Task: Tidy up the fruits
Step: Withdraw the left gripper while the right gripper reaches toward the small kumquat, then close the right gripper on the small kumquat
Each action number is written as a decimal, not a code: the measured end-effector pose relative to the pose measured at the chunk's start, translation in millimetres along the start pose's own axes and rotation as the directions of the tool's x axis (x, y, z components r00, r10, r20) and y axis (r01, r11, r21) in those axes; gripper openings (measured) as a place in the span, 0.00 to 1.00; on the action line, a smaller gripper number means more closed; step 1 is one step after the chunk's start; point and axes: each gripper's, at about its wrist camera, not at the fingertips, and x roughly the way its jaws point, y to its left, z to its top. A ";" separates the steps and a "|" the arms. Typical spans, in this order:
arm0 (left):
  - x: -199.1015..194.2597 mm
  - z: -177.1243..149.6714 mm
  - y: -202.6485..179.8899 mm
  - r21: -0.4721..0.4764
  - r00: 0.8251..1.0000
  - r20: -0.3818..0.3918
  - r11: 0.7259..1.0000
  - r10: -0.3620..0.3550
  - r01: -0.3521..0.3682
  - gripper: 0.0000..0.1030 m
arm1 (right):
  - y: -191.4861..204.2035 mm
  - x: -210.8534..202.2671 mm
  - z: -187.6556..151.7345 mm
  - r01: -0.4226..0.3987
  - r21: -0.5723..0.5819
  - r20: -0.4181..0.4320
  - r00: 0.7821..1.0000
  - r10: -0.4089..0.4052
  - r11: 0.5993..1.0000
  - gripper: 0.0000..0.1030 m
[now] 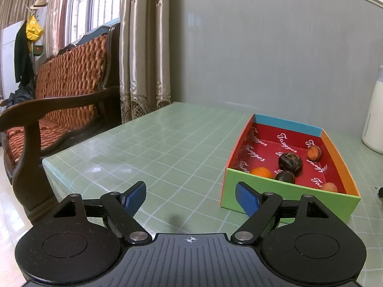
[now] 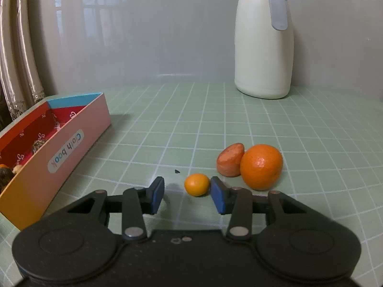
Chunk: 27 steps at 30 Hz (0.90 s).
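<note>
A coloured cardboard box (image 1: 287,201) with a red lining sits on the green gridded table, just right of my left gripper (image 1: 190,189). In the box lie a small orange fruit (image 1: 261,172), two dark round fruits (image 1: 290,162), a cut orange-fleshed piece (image 1: 314,153) and a pinkish fruit (image 1: 329,187). My left gripper is open with nothing between its fingers. My right gripper (image 2: 186,191) is open, and a small orange kumquat (image 2: 196,184) lies at its tips, close to the right finger. Behind the kumquat sit a large orange (image 2: 261,166) and a cut reddish piece (image 2: 230,159).
A cream jug with a grey lid (image 2: 263,47) stands at the back by the wall. The box (image 2: 71,143) lies left of the right gripper. A wooden sofa with orange cushions (image 1: 59,95) stands beyond the table's left edge (image 1: 47,165), with curtains behind it.
</note>
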 end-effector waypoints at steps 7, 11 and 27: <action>0.2 -0.1 0.0 -0.006 1.000 -0.001 1.000 0.000 0.000 0.80 | 1.1 -0.5 0.3 -0.005 -0.007 0.001 1.000 0.005 1.000 0.24; 0.3 -1.0 0.7 -0.011 1.000 -0.002 1.000 -0.001 0.001 0.80 | 1.7 -0.6 0.5 -0.011 -0.009 0.002 1.000 0.011 1.000 0.21; 0.7 -0.9 2.9 -0.035 1.000 0.004 0.999 -0.010 0.010 0.81 | -1.5 -9.1 -2.5 -0.079 0.025 0.027 0.997 0.078 0.997 0.21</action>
